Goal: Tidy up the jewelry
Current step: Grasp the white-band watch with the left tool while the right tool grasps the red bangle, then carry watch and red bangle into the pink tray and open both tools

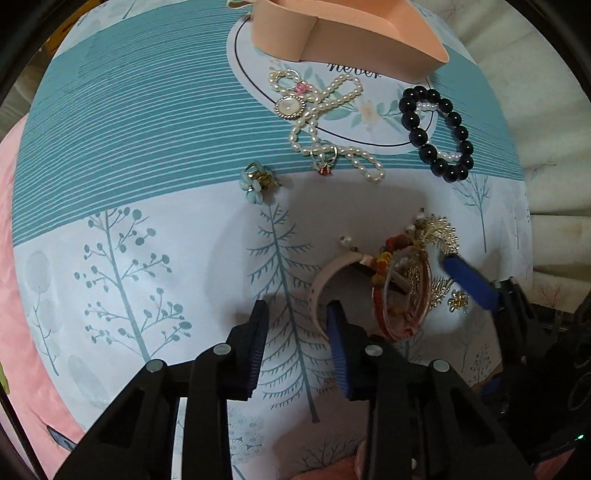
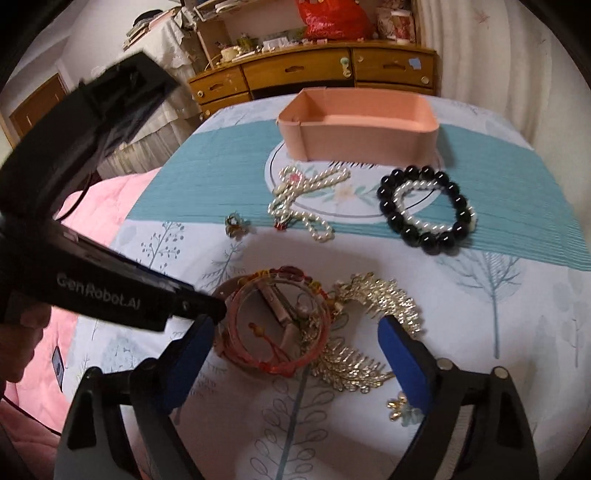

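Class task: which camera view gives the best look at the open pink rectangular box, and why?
The right wrist view: the open pink rectangular box appears whole, its interior and all walls visible, at the far end of the patterned cloth. The left wrist view shows only part of it, cropped at the frame's top edge.

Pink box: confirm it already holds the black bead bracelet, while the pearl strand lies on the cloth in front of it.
Not quite. The right wrist view shows the pink box with nothing visible inside; the black bead bracelet lies on the cloth in front of it, right of the pearl strand. The strand is on the cloth, as stated.
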`<state>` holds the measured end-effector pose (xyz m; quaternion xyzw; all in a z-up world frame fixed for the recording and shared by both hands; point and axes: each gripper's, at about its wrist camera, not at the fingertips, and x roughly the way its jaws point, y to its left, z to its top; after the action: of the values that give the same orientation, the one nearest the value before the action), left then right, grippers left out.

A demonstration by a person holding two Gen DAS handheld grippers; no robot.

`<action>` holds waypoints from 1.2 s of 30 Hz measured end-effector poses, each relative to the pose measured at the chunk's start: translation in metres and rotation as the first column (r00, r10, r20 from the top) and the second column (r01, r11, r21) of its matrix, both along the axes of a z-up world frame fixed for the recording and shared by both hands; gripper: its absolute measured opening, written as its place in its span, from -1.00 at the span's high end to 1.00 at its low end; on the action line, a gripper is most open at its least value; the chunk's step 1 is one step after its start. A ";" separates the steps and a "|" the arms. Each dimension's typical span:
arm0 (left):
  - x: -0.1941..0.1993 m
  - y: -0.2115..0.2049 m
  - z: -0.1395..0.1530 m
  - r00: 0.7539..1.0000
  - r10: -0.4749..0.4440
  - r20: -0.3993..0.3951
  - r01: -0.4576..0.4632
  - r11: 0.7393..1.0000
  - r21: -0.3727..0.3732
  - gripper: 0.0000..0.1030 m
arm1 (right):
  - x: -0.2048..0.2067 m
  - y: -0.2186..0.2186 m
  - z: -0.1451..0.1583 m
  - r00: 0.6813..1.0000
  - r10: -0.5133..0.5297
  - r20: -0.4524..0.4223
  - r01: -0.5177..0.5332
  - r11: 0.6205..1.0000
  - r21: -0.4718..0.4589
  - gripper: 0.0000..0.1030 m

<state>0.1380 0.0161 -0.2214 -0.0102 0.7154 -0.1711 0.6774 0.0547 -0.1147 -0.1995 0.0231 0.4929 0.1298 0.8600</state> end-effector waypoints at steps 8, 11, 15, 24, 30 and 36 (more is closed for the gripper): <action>0.001 -0.018 -0.004 1.000 -0.029 0.006 0.029 1.000 0.009 0.80 | 0.003 0.005 -0.007 1.000 0.023 -0.009 -0.023 1.000 -0.012 -0.19; 0.002 -0.025 -0.007 1.000 -0.020 0.008 0.020 1.000 -0.009 0.89 | 0.005 0.003 -0.005 1.000 0.019 -0.013 -0.019 1.000 -0.002 -0.16; 0.000 -0.029 -0.001 0.999 -0.025 0.033 0.025 0.999 -0.021 0.90 | 0.003 0.003 0.003 1.000 0.026 0.005 -0.025 0.999 -0.024 -0.14; -0.002 -0.032 0.034 0.990 -0.054 0.131 0.058 0.998 -0.026 0.91 | -0.002 -0.001 0.031 0.996 -0.001 0.089 0.003 1.000 -0.021 -0.14; -0.005 -0.028 0.065 0.977 -0.086 0.193 0.089 0.996 -0.006 0.91 | -0.007 -0.012 0.053 0.990 -0.058 0.130 0.060 0.998 -0.010 -0.14; 0.007 -0.012 0.111 0.955 -0.118 0.273 0.121 0.993 0.007 0.91 | 0.004 -0.027 0.078 0.976 -0.102 0.193 0.104 0.995 0.003 -0.14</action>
<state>0.1454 0.0037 -0.1101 0.0534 0.6138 -0.2148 0.7578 0.0591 -0.1418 -0.1210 0.0327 0.4059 0.0849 0.9094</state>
